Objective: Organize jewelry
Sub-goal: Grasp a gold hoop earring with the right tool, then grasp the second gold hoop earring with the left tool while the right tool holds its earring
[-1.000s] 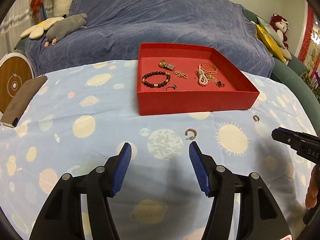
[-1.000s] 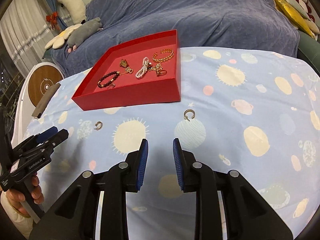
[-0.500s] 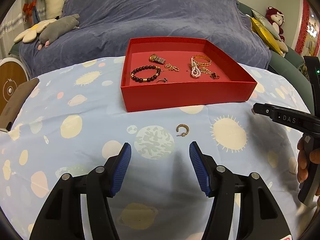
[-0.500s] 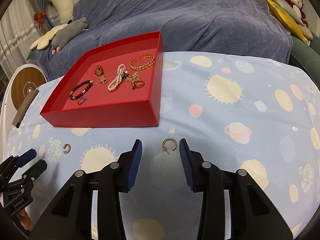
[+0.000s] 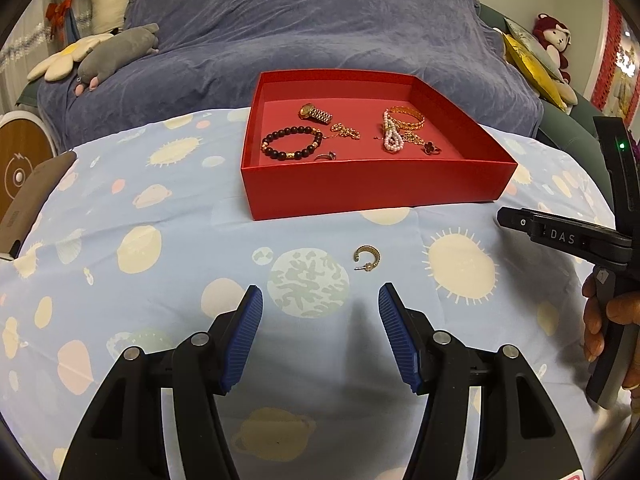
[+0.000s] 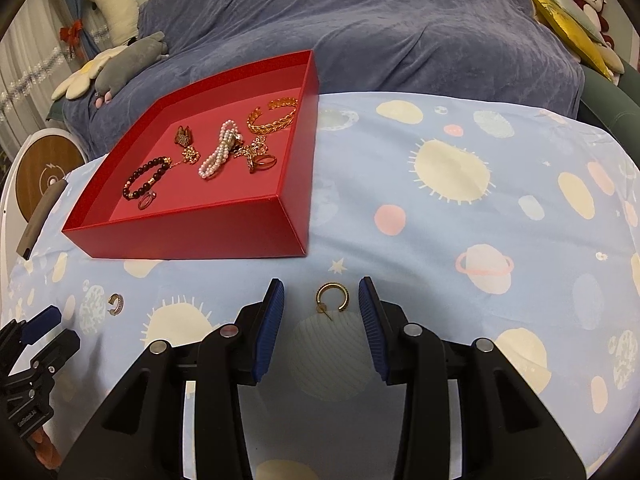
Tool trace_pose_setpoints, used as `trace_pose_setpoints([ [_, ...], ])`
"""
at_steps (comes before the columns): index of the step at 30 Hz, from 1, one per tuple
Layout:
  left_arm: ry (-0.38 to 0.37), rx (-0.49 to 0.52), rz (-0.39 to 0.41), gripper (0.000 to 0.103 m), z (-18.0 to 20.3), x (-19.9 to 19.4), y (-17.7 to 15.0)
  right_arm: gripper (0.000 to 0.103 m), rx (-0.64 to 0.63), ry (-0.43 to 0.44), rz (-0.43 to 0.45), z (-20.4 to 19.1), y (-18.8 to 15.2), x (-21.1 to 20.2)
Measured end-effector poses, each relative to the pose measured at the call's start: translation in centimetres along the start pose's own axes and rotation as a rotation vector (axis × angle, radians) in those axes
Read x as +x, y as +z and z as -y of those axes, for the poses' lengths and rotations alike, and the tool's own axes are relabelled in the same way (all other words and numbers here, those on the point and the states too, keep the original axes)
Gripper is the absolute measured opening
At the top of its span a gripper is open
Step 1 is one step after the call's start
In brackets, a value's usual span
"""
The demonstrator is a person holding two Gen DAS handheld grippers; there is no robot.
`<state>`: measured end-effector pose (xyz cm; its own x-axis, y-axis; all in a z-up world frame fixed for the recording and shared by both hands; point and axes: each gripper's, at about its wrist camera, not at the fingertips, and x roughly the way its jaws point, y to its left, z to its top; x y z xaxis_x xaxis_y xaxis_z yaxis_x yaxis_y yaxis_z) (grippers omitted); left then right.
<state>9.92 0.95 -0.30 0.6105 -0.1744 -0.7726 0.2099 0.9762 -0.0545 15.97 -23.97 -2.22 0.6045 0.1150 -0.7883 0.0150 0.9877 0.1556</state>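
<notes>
Right tongs [image 6: 321, 300] spread wide, low over the counter [image 6: 460, 240], which is covered in a pale blue cloth with suns and planets. A gold hoop earring [image 6: 333, 297] lies flat on the cloth directly between the two blue pads [image 6: 272, 320], touching neither; post points toward the camera. It sits near the front edge of the counter, just in front of the near right corner of the red tray [image 6: 192, 236].

Left tongs [image 5: 320, 304] also spread, holding nothing. A second gold hoop earring [image 5: 366, 258] lies on the cloth just ahead of them, a little right of their centre line, between the tongs and the tray's front wall [image 5: 376, 192].

Tray stands toward the back of the counter. Inside it: dark bead bracelet [image 5: 291, 143] at front left with a small ring [image 5: 326, 155] beside it, gold watch [image 5: 315, 112] behind, pearl strand [image 5: 391, 138] and gold bangle [image 5: 406, 118] on the right side, with a tangle of gold chain [image 5: 344, 131] in between.

Right-hand tool body [image 5: 568, 238] shows at the right edge of the left wrist view, held by a hand [image 5: 608, 328].
</notes>
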Motion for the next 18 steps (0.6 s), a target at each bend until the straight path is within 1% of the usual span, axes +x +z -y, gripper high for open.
trace_pose_setpoints([
  [4, 0.001, -0.002, -0.001, 0.058, -0.01, -0.03, -0.04, 0.036, -0.009, -0.002, 0.000, -0.04, 0.06, 0.18],
  [13, 0.001, -0.008, -0.005, 0.058, -0.13, 0.03, -0.07, 0.025, -0.019, -0.025, 0.002, -0.31, -0.36, 0.03],
  [15, 0.001, -0.011, -0.006, 0.058, -0.28, 0.11, 0.04, 0.018, -0.013, -0.030, 0.003, -0.30, -0.53, -0.08],
  [18, -0.004, -0.014, -0.005, 0.058, -0.31, 0.27, 0.28, 0.017, 0.001, -0.022, 0.001, -0.34, -0.81, -0.31],
])
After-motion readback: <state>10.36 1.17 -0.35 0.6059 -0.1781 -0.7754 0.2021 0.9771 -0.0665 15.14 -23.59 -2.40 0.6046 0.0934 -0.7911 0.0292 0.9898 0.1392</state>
